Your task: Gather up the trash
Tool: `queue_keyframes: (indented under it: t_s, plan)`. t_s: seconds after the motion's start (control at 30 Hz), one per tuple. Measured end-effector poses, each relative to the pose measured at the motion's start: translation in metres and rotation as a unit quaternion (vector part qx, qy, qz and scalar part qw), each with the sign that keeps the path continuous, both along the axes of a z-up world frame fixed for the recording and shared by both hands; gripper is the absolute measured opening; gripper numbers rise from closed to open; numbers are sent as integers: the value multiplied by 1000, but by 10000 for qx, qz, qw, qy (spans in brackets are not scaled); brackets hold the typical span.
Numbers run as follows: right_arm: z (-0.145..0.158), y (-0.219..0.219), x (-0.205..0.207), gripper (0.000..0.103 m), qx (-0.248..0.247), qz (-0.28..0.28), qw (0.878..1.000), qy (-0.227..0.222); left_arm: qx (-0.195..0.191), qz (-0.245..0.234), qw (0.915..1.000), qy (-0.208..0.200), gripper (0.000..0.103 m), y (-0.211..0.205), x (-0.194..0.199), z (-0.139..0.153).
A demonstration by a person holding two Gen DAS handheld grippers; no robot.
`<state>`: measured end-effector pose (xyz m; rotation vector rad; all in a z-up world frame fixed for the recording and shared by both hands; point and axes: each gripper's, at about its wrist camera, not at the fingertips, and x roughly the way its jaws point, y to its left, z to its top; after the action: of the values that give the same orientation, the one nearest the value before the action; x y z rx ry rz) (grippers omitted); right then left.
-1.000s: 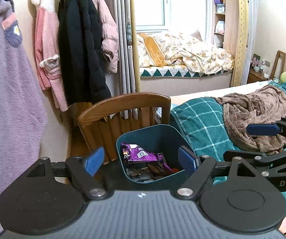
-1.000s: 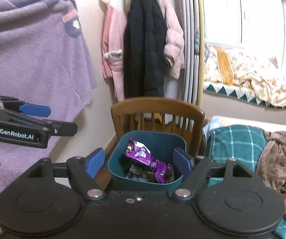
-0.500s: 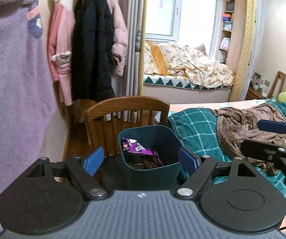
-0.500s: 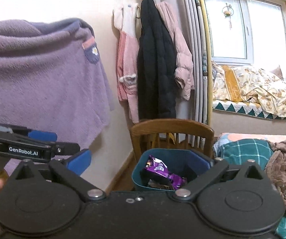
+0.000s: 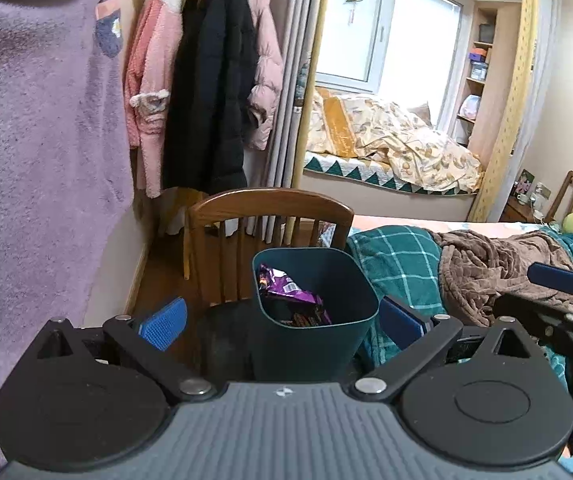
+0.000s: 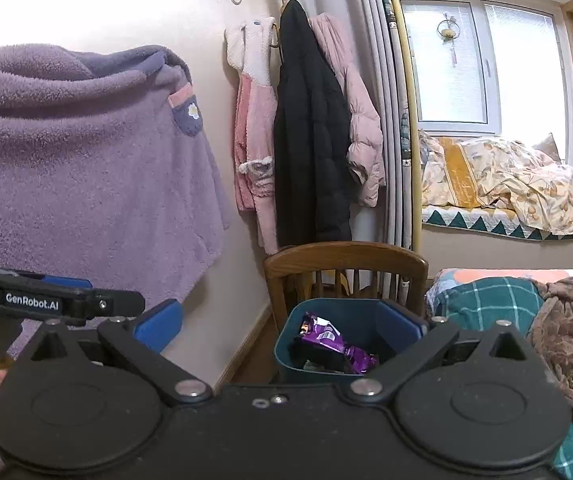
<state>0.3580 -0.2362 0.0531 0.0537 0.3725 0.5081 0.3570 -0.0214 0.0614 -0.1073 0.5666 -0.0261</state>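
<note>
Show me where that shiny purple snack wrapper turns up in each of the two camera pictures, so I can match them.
Left wrist view: the purple wrapper lies inside the teal bin, lower middle, leaning toward the bin's left wall.
Right wrist view: the same wrapper lies in the bin, lower middle, slightly right of centre.
Shared landmark: the wooden chair, whose backrest rises just behind the bin in both.

Wooden chair [image 5: 270, 208] – teal bin [image 5: 314, 344] on seat; bed [image 5: 406, 224] – blankets [image 5: 486, 268].
</note>
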Motion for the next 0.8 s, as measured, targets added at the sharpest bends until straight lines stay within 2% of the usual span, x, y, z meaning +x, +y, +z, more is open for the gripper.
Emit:
queue_keyframes:
  t_s: [0.07, 0.2, 0.37, 0.8]
  plan:
    - [-1, 1, -2, 103, -9, -45, 10000, -18, -17, 36, 10000, -25, 103, 3, -3, 0]
    - [-2, 3, -5, 103, 19, -108, 9999, -44, 258, 118, 9995, -140, 103, -1, -5, 1]
    - [-3, 1, -5, 103, 39, -130, 9999, -38, 347, 111, 9992, -165, 103, -4, -6, 0]
    - [-1, 3, -3, 103, 99, -195, 9998, -4, 276, -19, 9995, -154, 103, -4, -8, -1]
